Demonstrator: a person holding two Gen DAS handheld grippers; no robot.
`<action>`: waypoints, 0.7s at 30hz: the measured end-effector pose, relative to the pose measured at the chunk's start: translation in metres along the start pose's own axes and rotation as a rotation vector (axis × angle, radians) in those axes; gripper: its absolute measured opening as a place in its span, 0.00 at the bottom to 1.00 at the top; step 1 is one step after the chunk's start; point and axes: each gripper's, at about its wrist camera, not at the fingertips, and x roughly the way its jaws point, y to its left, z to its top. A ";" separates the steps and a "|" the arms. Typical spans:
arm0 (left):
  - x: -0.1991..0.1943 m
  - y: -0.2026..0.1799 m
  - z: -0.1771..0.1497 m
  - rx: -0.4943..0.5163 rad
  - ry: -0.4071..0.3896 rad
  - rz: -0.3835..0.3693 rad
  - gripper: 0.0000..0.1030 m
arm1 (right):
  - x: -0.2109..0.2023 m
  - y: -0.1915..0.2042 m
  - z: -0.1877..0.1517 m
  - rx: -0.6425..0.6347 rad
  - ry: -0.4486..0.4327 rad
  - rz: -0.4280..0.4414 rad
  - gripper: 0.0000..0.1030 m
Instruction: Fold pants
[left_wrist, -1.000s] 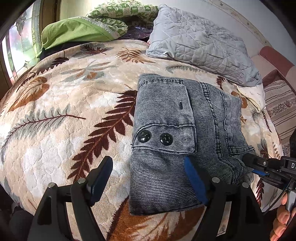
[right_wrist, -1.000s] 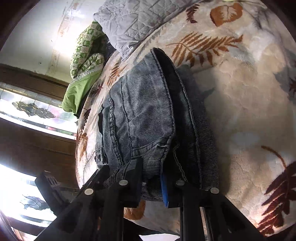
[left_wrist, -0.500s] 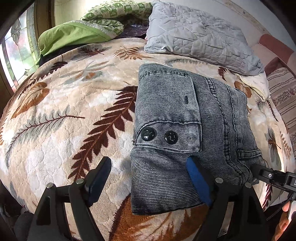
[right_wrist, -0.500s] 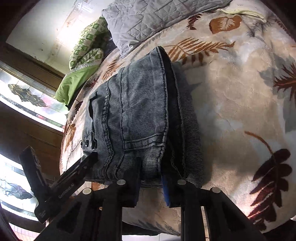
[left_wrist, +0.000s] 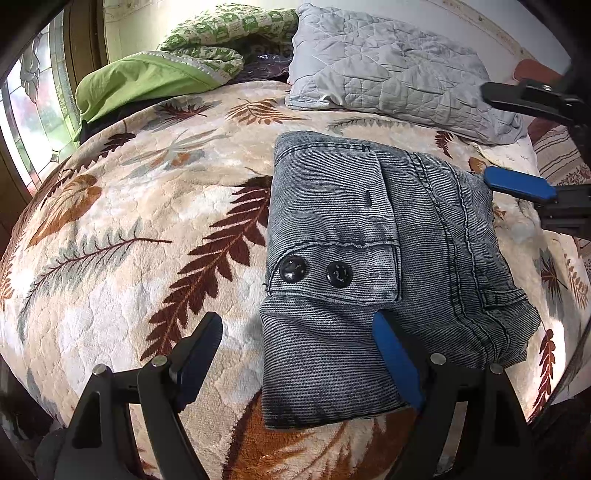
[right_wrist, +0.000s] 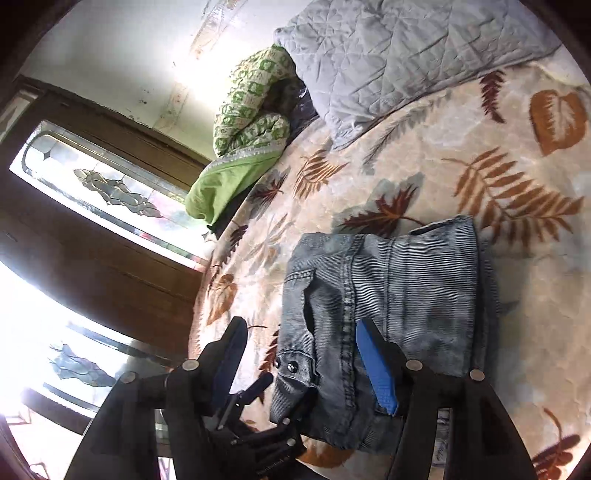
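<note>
The grey-blue denim pants (left_wrist: 369, 251) lie folded into a compact square on the leaf-patterned bed blanket (left_wrist: 129, 240), with two black buttons facing up. My left gripper (left_wrist: 295, 354) is open at the fold's near edge. Its blue pad (left_wrist: 395, 362) hovers over the cloth and its black finger (left_wrist: 199, 350) over the blanket, gripping nothing. My right gripper (right_wrist: 299, 350) is lifted above the pants (right_wrist: 399, 306), jaws opening, nothing between them. It also shows at the upper right of the left wrist view as the right gripper (left_wrist: 487, 134). The left gripper (right_wrist: 280, 398) appears low in the right wrist view.
A grey quilted pillow (left_wrist: 399, 70) and a green patterned quilt (left_wrist: 147, 81) lie at the head of the bed. A striped cushion (left_wrist: 557, 155) sits at the right edge. A stained-glass window (right_wrist: 110, 192) in dark wood lines the far side of the bed.
The right gripper has let go of the pants' edge, opened its jaws and lifted up and away from the fold. The left gripper has stayed where it was, open.
</note>
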 end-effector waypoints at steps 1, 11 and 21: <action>0.000 0.000 0.000 0.001 0.001 0.000 0.82 | 0.014 -0.006 0.008 0.015 0.019 0.009 0.63; 0.002 0.002 0.002 -0.009 0.017 -0.015 0.83 | 0.039 -0.033 0.004 0.087 0.076 -0.160 0.65; 0.002 0.001 0.002 -0.008 0.022 -0.011 0.83 | 0.021 -0.050 -0.061 0.043 0.079 -0.153 0.70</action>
